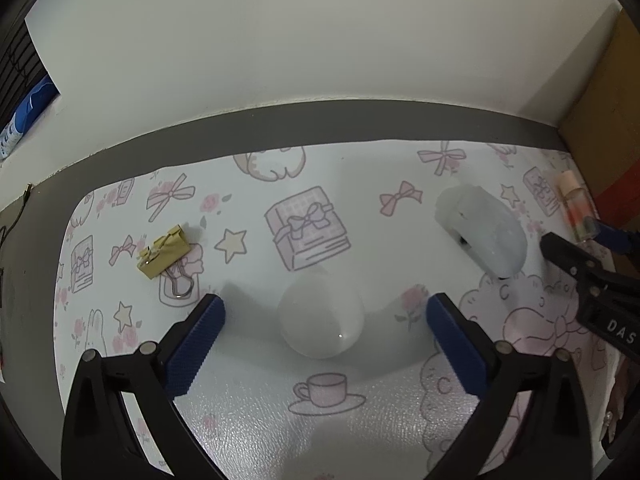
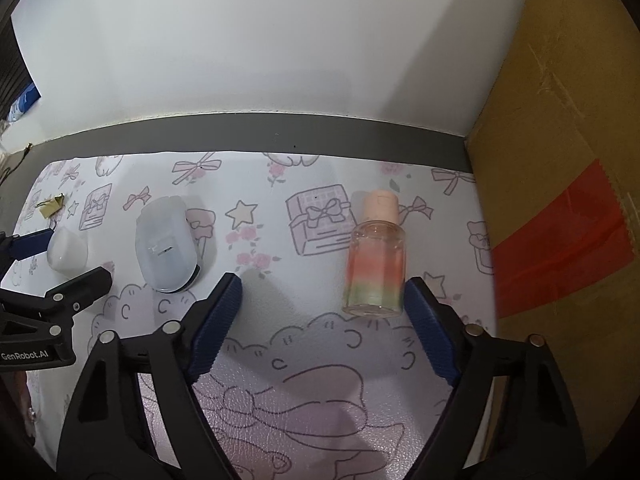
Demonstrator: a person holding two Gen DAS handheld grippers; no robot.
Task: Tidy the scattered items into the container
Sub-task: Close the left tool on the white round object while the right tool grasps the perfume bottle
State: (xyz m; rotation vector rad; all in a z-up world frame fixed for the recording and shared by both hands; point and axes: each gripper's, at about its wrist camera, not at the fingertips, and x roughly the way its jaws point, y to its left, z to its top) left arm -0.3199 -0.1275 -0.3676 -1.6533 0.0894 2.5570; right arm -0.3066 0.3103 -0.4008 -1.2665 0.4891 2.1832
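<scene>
My right gripper [image 2: 320,308] hung over the cartoon-print mat [image 2: 280,380], jaws spread, gripping nothing. The small clear bottle with pink-to-green liquid and a peach cap [image 2: 376,256] lay flat just inside my right pad, long axis running away from me, cap toward the wall. My left gripper [image 1: 324,320] gaped around a frosted white ball [image 1: 321,316], not touching it. A pale translucent mouse-shaped case [image 1: 486,232] lay between them.

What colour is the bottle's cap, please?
Pale peach-pink cap on the bottle; right wrist view.
</scene>
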